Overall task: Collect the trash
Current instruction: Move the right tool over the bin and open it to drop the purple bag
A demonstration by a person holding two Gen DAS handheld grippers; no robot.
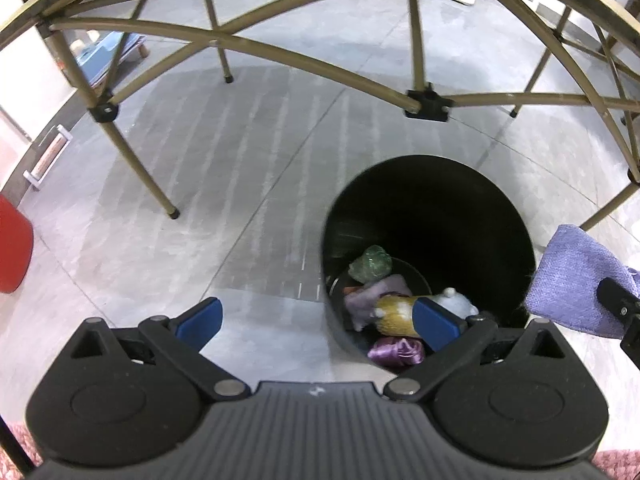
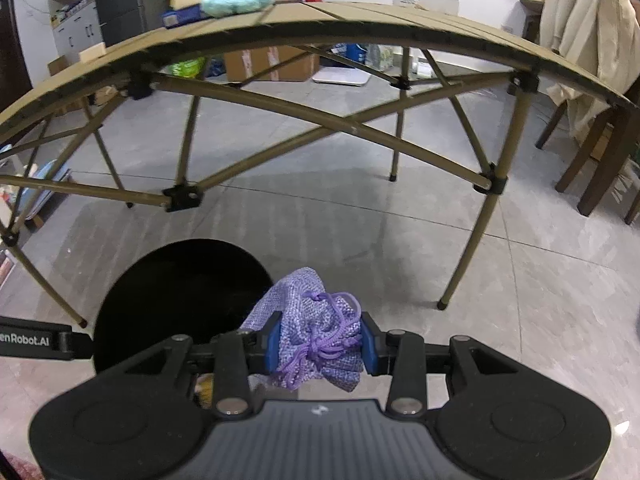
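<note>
right gripper [image 2: 320, 344] pinches the purple mesh pouch [image 2: 316, 336] for you: soft, light, hold its bunched cord neck | left gripper [image 1: 318, 320] spread, empty | black bin [image 1: 432, 208] at 10 o'clock of pouch, trash inside | grey tile floor [image 2: 400, 240] | folding table [image 2: 360, 20] at 12 o'clock

The black bin's [image 1: 430, 200] far inner wall is lost in darkness, its near rim is hidden behind the left gripper [image 1: 318, 322], the red object [image 1: 14, 244] is cut by the left wrist view's edge, and the purple pouch [image 2: 316, 336] hides the bin's right rim.
</note>
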